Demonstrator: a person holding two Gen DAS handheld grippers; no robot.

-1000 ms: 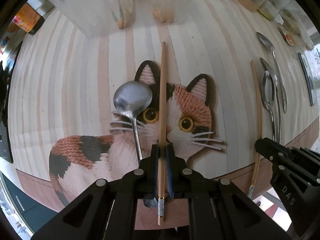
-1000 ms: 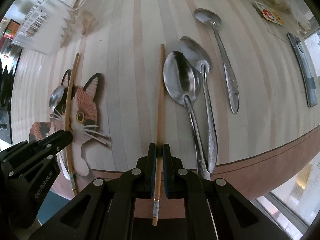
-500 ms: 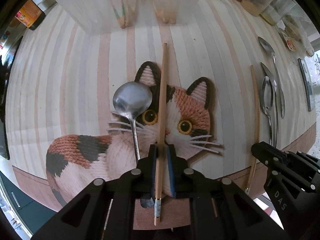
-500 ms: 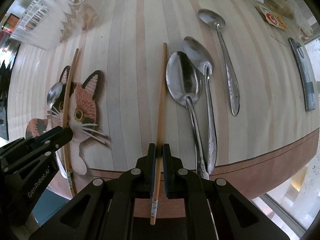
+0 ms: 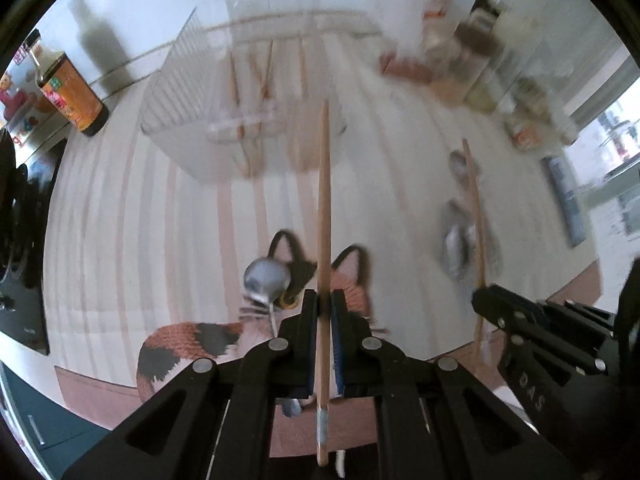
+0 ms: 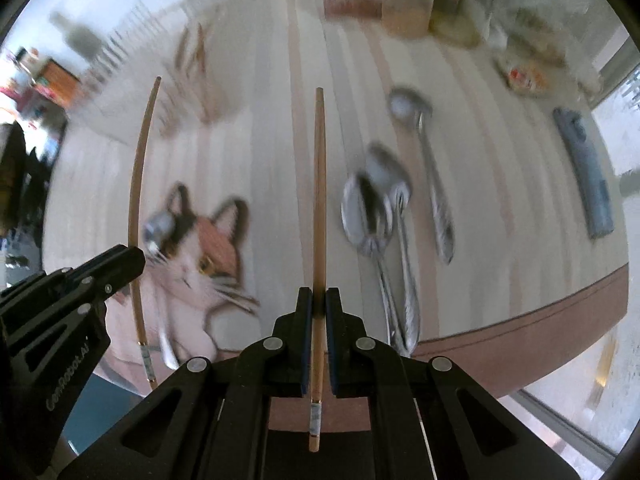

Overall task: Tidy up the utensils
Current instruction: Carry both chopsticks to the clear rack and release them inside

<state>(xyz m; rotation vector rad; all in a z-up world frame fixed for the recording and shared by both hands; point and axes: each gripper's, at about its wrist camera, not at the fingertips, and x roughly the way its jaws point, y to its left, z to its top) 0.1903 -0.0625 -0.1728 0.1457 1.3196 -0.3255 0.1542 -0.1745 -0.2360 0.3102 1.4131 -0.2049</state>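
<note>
- Chopsticks: you hold one in each gripper. Left gripper (image 5: 325,300) is clamped on one wooden chopstick (image 5: 323,216); right gripper (image 6: 318,298) is clamped on the other chopstick (image 6: 319,200). Both sets of jaws are narrow, with the stick pinched near its banded end.
- Change over the last second: both sticks lay flat on the striped tablecloth (image 6: 272,128), the left one across the cat-shaped mat (image 5: 192,340). Both are now off the surface, tips pointing forward, and the table looks further off in both views. Judged: the lift is done.
- The left view has tipped up more. The clear plastic utensil holder (image 5: 240,112), earlier at the top edge, now sits mid-frame just past the left stick's tip. A few sticks already stand in it, though blurred.
- Left on the table: a small spoon (image 5: 266,280) on the cat mat and three metal spoons (image 6: 384,216) to the right of the right-hand stick.
- Meaning for the task: pick-up of the pair looks complete; the carry to the holder comes next, and the spoons are untouched.
- Risk, judged: each stick is held near one end only, so it may swing in the pads if you move fast.
</note>
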